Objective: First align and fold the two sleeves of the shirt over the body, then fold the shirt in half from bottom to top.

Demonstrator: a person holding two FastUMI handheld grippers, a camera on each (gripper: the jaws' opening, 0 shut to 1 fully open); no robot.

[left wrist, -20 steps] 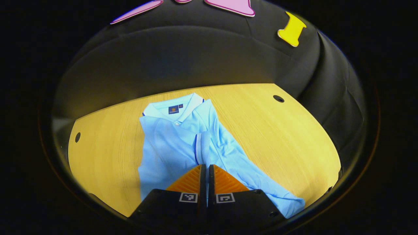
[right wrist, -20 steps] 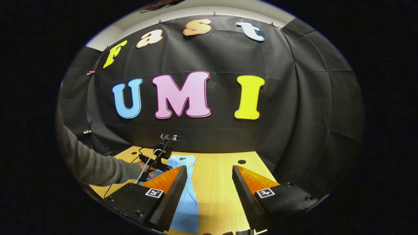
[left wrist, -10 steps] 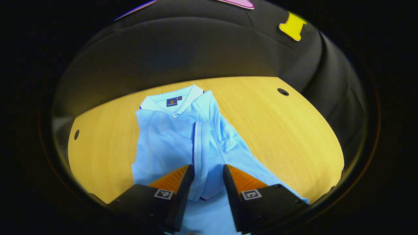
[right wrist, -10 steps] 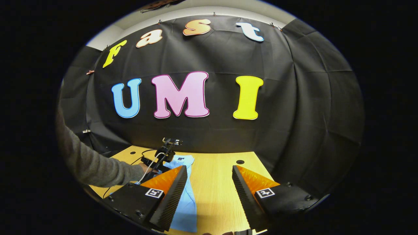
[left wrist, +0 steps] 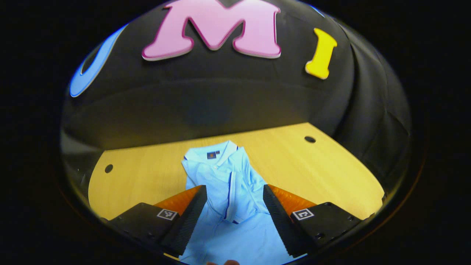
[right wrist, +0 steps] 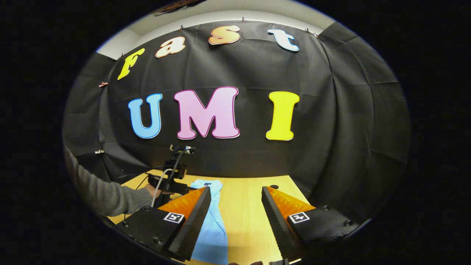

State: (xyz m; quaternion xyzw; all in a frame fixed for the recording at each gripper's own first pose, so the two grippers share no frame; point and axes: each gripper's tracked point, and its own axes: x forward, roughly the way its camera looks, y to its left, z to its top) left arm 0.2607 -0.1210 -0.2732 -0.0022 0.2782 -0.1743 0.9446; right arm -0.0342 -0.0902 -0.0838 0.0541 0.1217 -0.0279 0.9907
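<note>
Nearest in the left gripper view, the left gripper stands with its jaws wide apart, holding nothing, raised above the lower body of the shirt. The light blue shirt lies flat on the tabletop, collar at the far end, hem toward the near edge and running out of view between the fingers. Both sleeves appear folded inward over the body, their trimmed cuffs meeting close to the centre line.

Judgement: the sleeve step looks complete and the bottom-to-top fold has not begun. The next move calls for both grippers to come down to the hem at the near edge, one at each corner, pinch the cloth, and carry it up and over toward the collar while keeping the sleeves from slipping out. The right side of the body shows slight creasing, which may need smoothing.

In the right gripper view, the right gripper is likewise wide open and empty, held above bare tabletop just right of the shirt, pointing toward the far wall. Farther off on the left, a grey sleeve reaches in from the near left, its hand gripping the other gripper's handle over the shirt's upper half.
</note>
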